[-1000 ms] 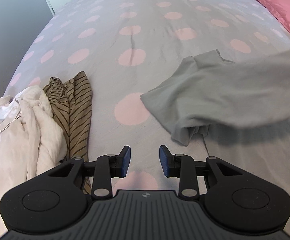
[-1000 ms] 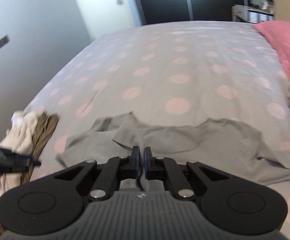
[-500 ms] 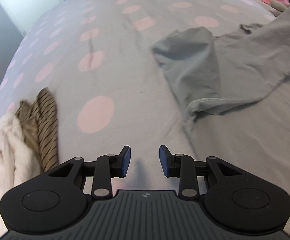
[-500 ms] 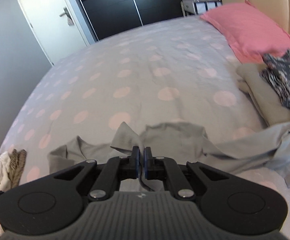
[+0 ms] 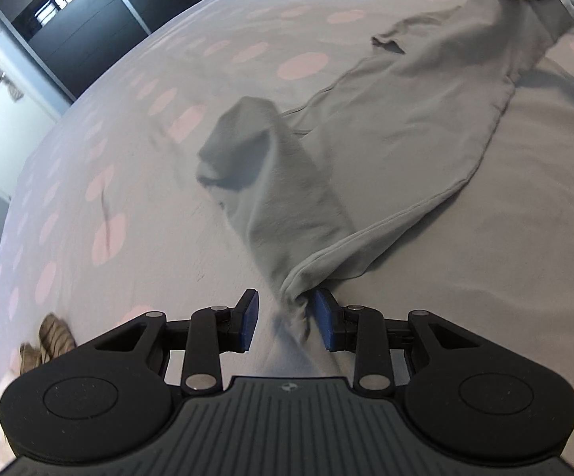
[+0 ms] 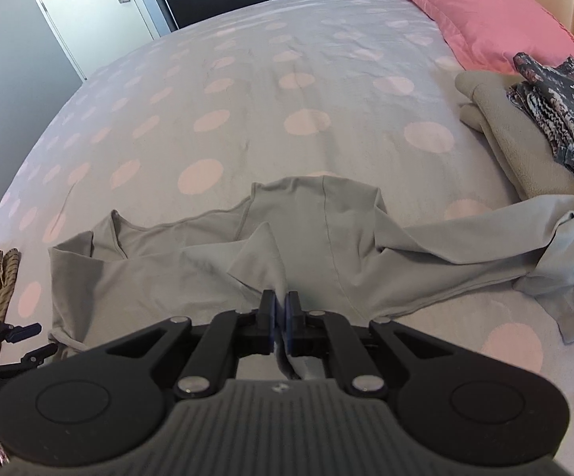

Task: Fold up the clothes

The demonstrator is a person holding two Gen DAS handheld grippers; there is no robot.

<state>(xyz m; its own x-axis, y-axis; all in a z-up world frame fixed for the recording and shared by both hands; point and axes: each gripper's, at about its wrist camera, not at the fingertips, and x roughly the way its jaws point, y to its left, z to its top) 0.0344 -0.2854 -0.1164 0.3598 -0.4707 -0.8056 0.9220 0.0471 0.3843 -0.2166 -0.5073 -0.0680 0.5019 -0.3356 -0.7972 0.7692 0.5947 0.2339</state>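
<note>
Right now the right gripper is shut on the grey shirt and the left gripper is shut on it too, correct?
Not quite. The right gripper is shut on the grey shirt, but the left gripper is open: the left wrist view shows its jaws apart, with a bunched shirt corner between them, not yet clamped.

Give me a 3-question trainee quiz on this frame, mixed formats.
1. True or false: the right hand-held gripper is shut on the grey shirt.
2. The left hand-held gripper is: A) open, with shirt fabric between its fingers; B) shut on the striped garment; C) out of view.
3. What colour is the pillow at the head of the bed?

Key: 1 true; 2 A; 3 pink.
</note>
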